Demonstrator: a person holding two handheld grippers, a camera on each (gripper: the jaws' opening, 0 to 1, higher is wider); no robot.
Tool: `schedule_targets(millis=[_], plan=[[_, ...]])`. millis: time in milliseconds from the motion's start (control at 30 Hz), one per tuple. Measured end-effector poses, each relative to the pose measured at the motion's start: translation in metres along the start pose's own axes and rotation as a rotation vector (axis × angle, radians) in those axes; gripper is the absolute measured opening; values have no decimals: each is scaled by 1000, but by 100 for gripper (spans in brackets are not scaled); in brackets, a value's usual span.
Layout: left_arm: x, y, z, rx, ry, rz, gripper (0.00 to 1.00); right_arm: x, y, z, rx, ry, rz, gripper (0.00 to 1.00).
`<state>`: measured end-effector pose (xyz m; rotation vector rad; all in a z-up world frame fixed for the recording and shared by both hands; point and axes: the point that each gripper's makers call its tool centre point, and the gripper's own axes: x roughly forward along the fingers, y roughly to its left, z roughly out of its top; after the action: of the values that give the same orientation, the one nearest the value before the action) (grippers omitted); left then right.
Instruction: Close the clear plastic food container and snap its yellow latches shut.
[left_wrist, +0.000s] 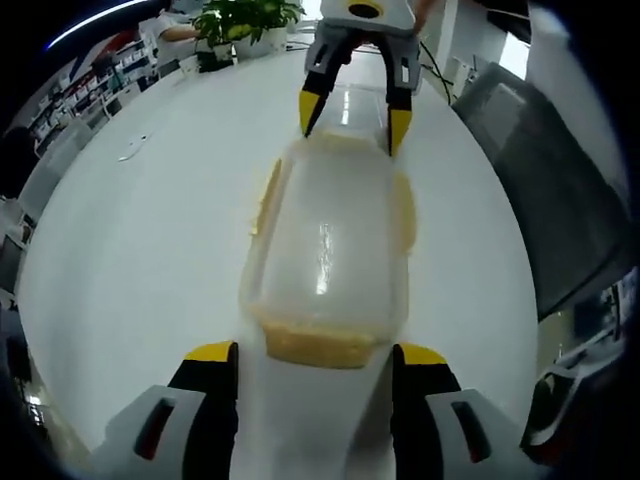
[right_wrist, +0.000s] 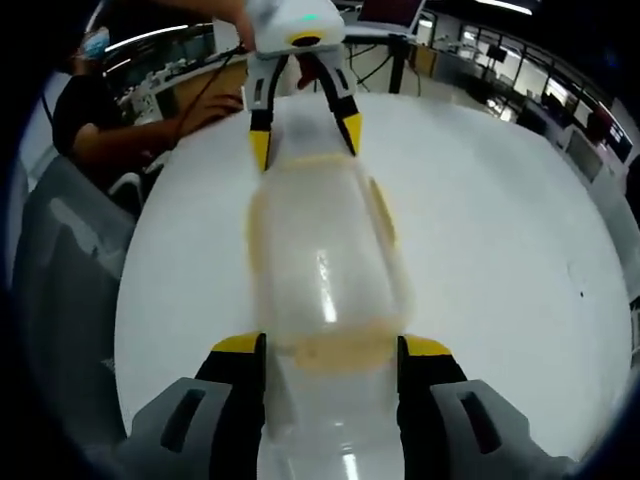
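Observation:
A clear plastic food container (left_wrist: 325, 250) lies lengthwise on the white table (left_wrist: 150, 260) with its lid on top. Yellow latches show on its near end (left_wrist: 320, 345) and along both long sides. In the left gripper view my left gripper (left_wrist: 316, 352) stands open, its jaws on either side of the near end latch. My right gripper (left_wrist: 355, 115) faces it at the far end, open, tips at the container's edge. From the right gripper view, the container (right_wrist: 325, 260) runs from my right gripper (right_wrist: 332, 346) to the left gripper (right_wrist: 305, 135). The picture is too blurred to tell whether the latches are snapped.
A grey chair (left_wrist: 560, 180) stands off the table's edge. Potted plants (left_wrist: 245, 20) sit at the far end, and a small object (left_wrist: 132, 152) lies on the tabletop. A seated person (right_wrist: 100, 120) is beside the table, near another grey chair (right_wrist: 60, 260).

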<state>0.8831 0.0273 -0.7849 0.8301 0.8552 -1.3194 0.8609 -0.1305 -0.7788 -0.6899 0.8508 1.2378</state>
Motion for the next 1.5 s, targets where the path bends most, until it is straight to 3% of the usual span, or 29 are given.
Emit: schedule_targets(millis=[633, 1500], plan=[[1, -6, 6, 93, 31, -43, 57, 1, 0, 1, -56, 59, 44, 50], [3, -5, 11, 122, 26, -60, 54, 2, -2, -11, -119, 155, 65, 45]])
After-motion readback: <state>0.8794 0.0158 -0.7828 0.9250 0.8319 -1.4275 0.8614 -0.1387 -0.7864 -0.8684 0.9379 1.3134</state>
